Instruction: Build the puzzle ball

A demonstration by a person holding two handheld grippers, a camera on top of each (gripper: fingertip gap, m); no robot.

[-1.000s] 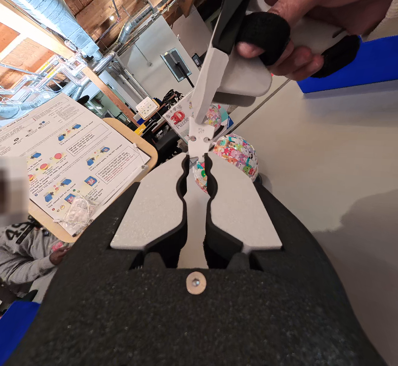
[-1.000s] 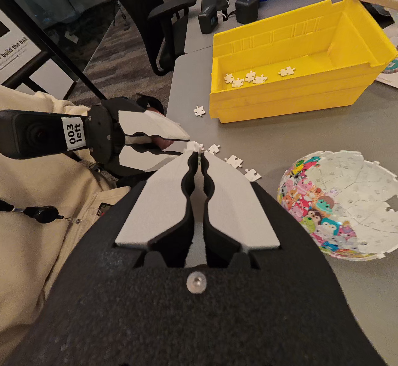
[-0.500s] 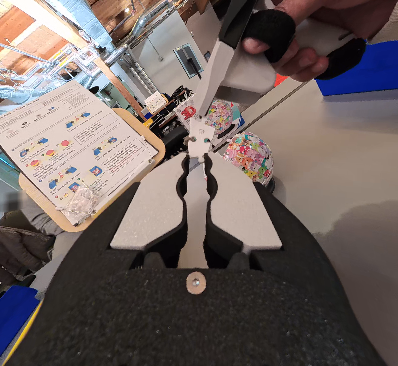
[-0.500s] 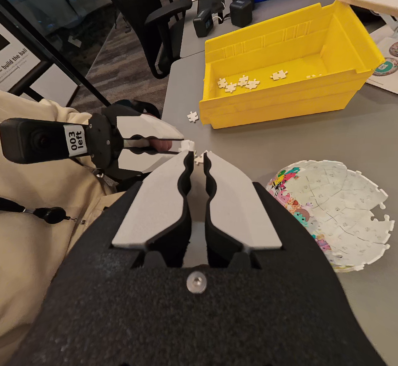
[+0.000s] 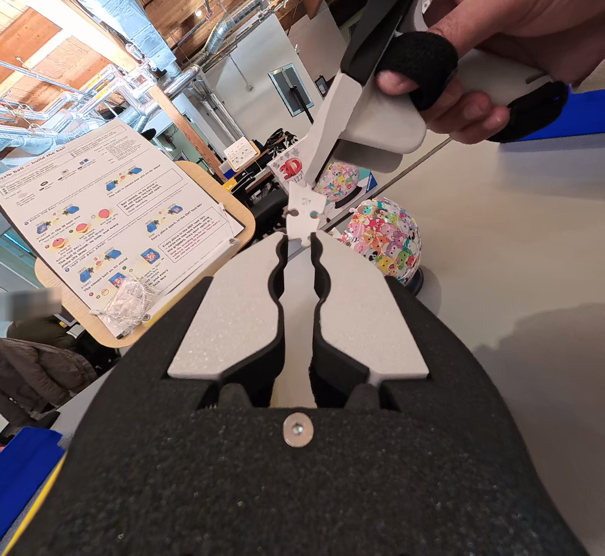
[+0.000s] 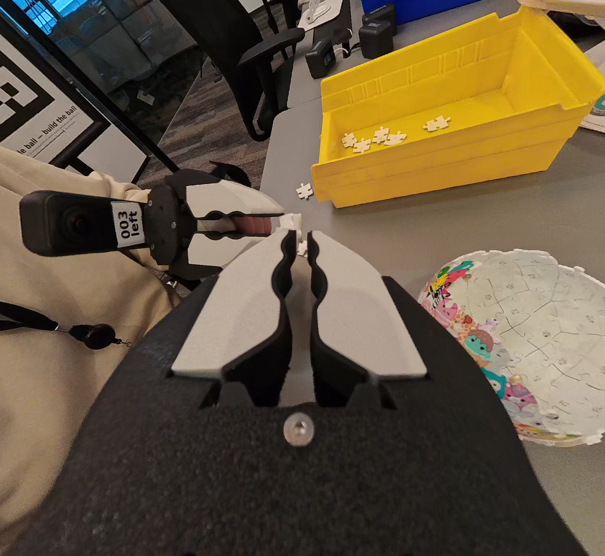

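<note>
Left gripper (image 5: 298, 239) is pinching a white puzzle piece (image 5: 303, 215) by its bottom edge, blank side to the cam. Right gripper (image 5: 311, 182) comes in from above w/ a hand (image 5: 510, 33) on it, tips right at the top edge of that same piece, but in its own view the fingers sit a bit apart and can't tell if they actually grip it. Half-built puzzle ball shell (image 6: 523, 344) sits on the grey table (image 6: 425, 229), open side up. Further back a yellow bin (image 6: 442, 154) w/ a few loose pieces (image 6: 376, 139) inside, one more piece (image 6: 304, 190) on the table just beside it. Finished ball (image 5: 383, 239) on a stand and an instruction board (image 5: 98, 213) in left view.
</note>
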